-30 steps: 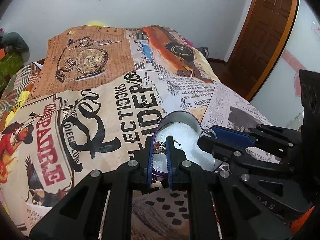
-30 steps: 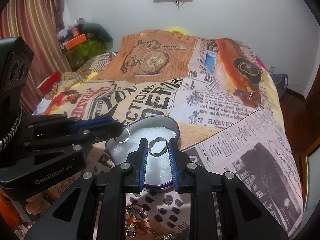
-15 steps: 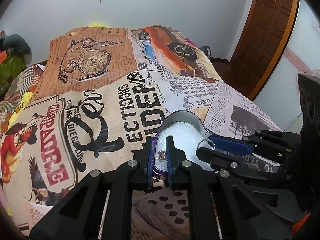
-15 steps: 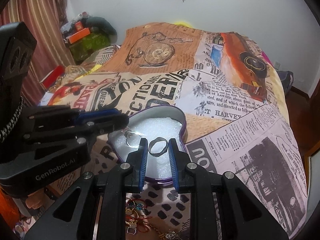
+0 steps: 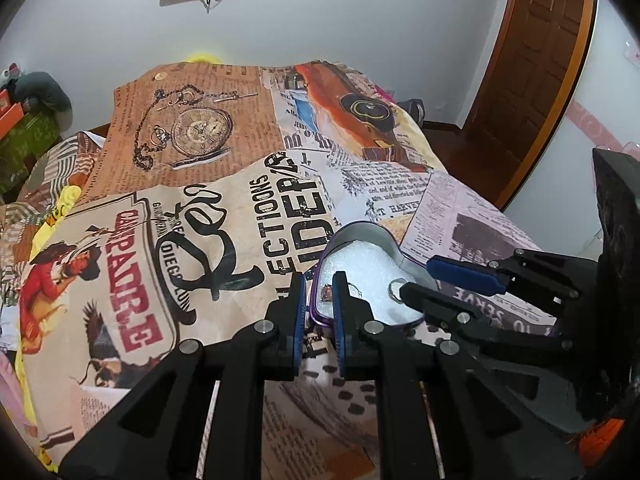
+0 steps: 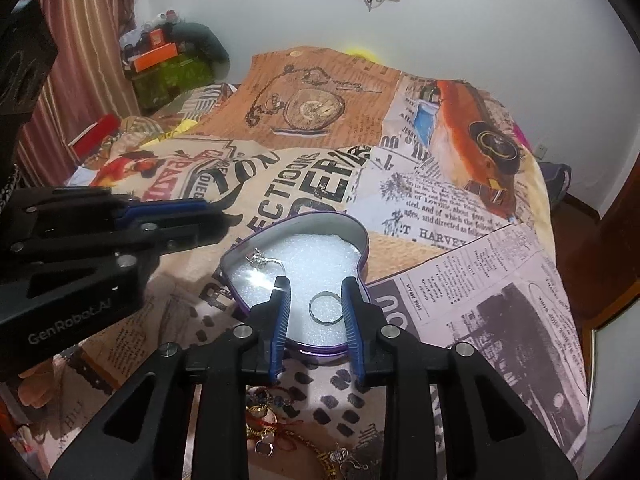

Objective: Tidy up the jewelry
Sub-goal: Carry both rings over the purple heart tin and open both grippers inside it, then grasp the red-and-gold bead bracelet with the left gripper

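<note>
A heart-shaped purple tin [image 6: 362, 240] with white foam lining lies on the bed; it also shows in the left wrist view [image 5: 392, 246]. A stone-set ring [image 6: 262, 261] lies on the foam at the tin's left. A plain silver band [image 6: 325, 309] lies on the foam between the open fingers of my right gripper [image 6: 316, 292], touching neither pad that I can see. My left gripper [image 5: 320, 286] is open and empty at the tin's left rim, the stone ring [image 5: 327, 292] just beyond its tips. The right gripper [image 5: 444, 280] enters that view from the right.
A tangle of loose jewelry [image 6: 280, 428] lies on the bedspread below the right gripper. The printed bedspread [image 5: 200, 208] covers the whole bed. Boxes and clutter [image 6: 168, 64] sit at the back left, a wooden door [image 5: 536, 72] at the right.
My left gripper let go of the stone-set ring, which now lies in the tin, and drew back left. My right gripper opened and the plain band dropped onto the foam.
</note>
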### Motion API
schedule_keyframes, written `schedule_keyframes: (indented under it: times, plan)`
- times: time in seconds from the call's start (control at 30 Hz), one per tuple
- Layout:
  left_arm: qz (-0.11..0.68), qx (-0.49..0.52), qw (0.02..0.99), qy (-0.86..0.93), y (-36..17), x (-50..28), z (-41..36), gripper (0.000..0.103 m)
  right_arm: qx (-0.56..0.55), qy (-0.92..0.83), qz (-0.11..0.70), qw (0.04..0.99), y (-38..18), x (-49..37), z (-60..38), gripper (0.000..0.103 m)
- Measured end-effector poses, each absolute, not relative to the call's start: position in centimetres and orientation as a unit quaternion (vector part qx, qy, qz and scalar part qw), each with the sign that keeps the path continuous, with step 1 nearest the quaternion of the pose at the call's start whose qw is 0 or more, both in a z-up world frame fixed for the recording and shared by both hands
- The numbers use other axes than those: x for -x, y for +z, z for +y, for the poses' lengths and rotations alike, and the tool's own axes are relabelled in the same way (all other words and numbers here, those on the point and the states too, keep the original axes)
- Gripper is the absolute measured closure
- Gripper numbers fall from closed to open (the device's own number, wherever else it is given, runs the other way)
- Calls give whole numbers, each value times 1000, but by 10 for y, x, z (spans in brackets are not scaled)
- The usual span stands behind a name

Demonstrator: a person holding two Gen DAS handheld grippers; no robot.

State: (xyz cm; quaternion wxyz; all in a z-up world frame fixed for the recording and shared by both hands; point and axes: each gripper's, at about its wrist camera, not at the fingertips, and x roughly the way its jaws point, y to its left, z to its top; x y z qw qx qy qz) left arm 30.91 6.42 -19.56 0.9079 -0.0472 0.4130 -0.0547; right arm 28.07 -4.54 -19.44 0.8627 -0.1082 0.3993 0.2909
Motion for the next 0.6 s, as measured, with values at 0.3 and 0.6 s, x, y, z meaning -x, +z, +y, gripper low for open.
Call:
schedule_keyframes:
  times: [0.3,0.6]
  plan:
    - [404,36,913,-44,-177,-283,61,69,104,281,391,870,-177,-263,-58,78]
    - [408,24,912,-44,-167,-255,46,67,89,265,387,879,-163,-242,-82,71]
